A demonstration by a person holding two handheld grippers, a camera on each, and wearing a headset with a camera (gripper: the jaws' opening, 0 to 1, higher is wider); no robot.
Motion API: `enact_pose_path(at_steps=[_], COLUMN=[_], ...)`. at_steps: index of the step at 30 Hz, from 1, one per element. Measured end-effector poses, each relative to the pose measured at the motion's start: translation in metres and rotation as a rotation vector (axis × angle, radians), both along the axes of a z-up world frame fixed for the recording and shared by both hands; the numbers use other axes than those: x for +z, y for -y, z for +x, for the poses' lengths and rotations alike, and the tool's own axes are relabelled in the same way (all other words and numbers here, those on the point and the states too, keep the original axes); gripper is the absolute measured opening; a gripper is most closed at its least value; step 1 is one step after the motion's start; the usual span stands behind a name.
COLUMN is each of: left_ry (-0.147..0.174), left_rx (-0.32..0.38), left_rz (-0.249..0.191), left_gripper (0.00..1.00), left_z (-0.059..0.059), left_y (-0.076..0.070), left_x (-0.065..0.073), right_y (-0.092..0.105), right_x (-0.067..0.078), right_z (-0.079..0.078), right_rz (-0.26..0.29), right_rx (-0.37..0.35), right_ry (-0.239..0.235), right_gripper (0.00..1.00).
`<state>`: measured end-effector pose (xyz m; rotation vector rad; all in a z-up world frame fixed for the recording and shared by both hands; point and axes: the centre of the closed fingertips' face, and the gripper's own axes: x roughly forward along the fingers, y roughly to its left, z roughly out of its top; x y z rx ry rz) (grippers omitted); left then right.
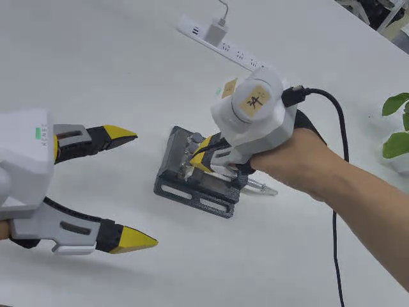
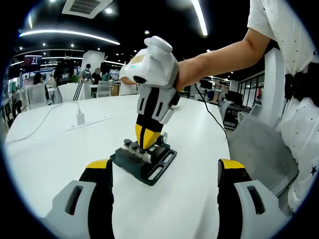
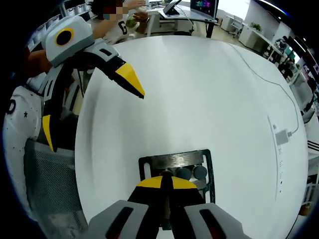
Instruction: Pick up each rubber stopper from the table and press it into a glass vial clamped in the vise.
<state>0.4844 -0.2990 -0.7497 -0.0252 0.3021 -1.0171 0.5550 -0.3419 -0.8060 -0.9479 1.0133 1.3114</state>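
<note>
Worktop (image 1: 89,70): white, smooth and matt. Its curved edge ran well beyond the vise on every side in both gripper views, with bare surface all round the vise and between it and the left gripper.

Power strip (image 1: 238,52): white, lying toward the far edge with a white charger (image 1: 216,31) plugged in.

Right gripper (image 1: 203,157): white shell, black fingers with yellow tips. A hand (image 1: 291,163) was wrapped round its grip, the forearm coming in from the near right edge and a black cable (image 1: 340,137) trailing behind. It was tilted down onto the vise. Its fingers were closed tip to tip, directly over the row of vials. I could not tell whether anything was pinched between them.

Left gripper (image 1: 140,188): same build, held roughly level above the worktop and aimed at the vise, well apart from it. Its fingers were spread wide with nothing between them.

Vise (image 1: 192,187): dark grey block with a slotted base plate and a bright metal screw, sitting mid-worktop well away from all edges.

Glass vials (image 2: 133,146): a short upright row clamped in the vise.

Rubber stoppers (image 3: 192,173): grey round tops, seated on the vials just beside the right fingertips.
</note>
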Motion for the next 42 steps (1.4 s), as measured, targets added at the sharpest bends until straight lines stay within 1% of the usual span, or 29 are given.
enact_pose_path(at_steps=[2,3,6,11,20,26,30,34,42], left_ry=[0.002,0.002,0.004,0.007,0.003,0.014,0.014,0.013,0.016], left_rx=[0.001,0.000,-0.002,-0.005,0.001,0.003,0.000,-0.001,0.006], left_rz=[0.000,0.000,0.002,-0.001,-0.002,-0.008,-0.007,-0.004,-0.004], left_gripper=[0.85,0.85,0.85,0.85,0.85,0.85,0.85,0.85,0.85], left_z=[0.0006,0.0010,0.0017,0.0022,0.0040,0.0074,0.0073,0.0069,0.0059], left_y=[-0.0002,0.0001,0.0011,0.0026,0.0019,0.0033,0.0043,0.0043,0.0031], left_x=[0.0003,0.0004,0.0003,0.0018,0.0012,0.0042,0.0035,0.0026,0.0039], right_y=[-0.0008,-0.0008,-0.0005,0.0002,0.0006,0.0008,0.0009,-0.0007,-0.0010], right_x=[-0.0006,-0.0009,-0.0011,-0.0012,-0.0016,-0.0019,-0.0021,-0.0034,-0.0039], right_z=[0.0002,-0.0001,-0.0002,-0.0001,-0.0003,-0.0005,-0.0010,-0.0013,-0.0024], right_rz=[-0.012,-0.021,-0.025,-0.040,-0.060,-0.080,-0.088,-0.120,-0.174], right_rx=[-0.003,0.015,0.015,0.009,0.012,0.017,0.023,0.039,0.046], right_ry=[-0.002,0.007,0.008,-0.009,-0.015,-0.018,-0.022,-0.027,-0.068], right_gripper=[0.00,0.00,0.00,0.00,0.00,0.00,0.00,0.00,0.00])
